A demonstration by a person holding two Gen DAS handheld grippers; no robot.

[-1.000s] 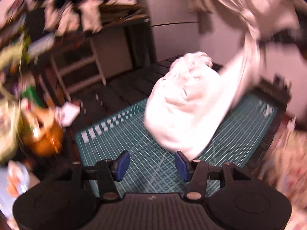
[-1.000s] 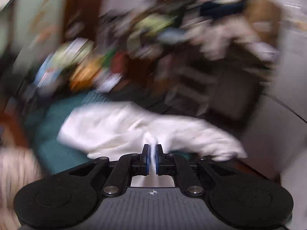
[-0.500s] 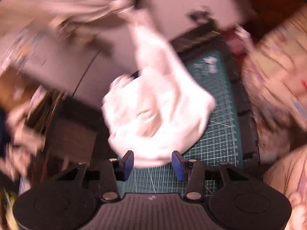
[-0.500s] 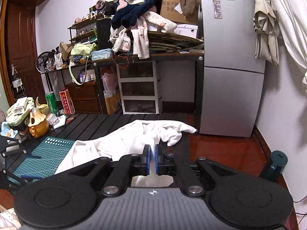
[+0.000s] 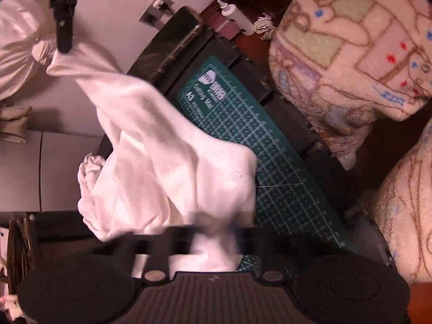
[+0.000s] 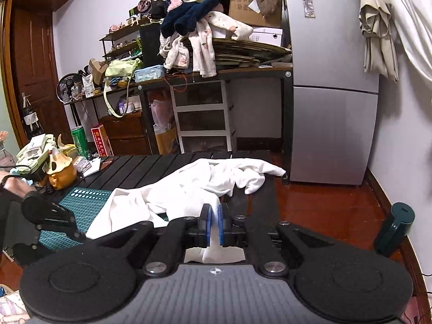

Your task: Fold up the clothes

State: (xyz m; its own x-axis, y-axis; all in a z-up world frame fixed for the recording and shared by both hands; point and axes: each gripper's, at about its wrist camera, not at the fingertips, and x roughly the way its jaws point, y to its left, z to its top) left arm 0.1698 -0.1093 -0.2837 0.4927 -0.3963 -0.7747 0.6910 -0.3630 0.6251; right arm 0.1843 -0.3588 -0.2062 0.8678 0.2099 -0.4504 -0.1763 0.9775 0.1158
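Note:
A white garment [image 6: 189,189] lies crumpled across the black slatted table [image 6: 140,167] and partly over the green cutting mat [image 6: 89,197]. My right gripper [image 6: 213,224] is shut on a fold of it, with white cloth pinched between the blue pads. In the left wrist view the same garment [image 5: 172,167] rises in a stretched strip to the right gripper [image 5: 63,46] at the top left. My left gripper [image 5: 213,232] sits over the garment's near edge above the mat [image 5: 270,162]. Its fingers are smeared by motion blur, so their spacing is unreadable.
A fleece-clad person [image 5: 351,40] stands at the mat's side. A grey fridge [image 6: 332,94] stands beyond the table's far end, with a cluttered desk [image 6: 216,70] piled with clothes beside it. An orange toy [image 6: 60,172] and a green can [image 6: 79,140] crowd the table's left end.
The left gripper has kept swinging round and down onto the garment's near edge, and its fingers now blur. The right gripper stays shut on the cloth, holding it raised.

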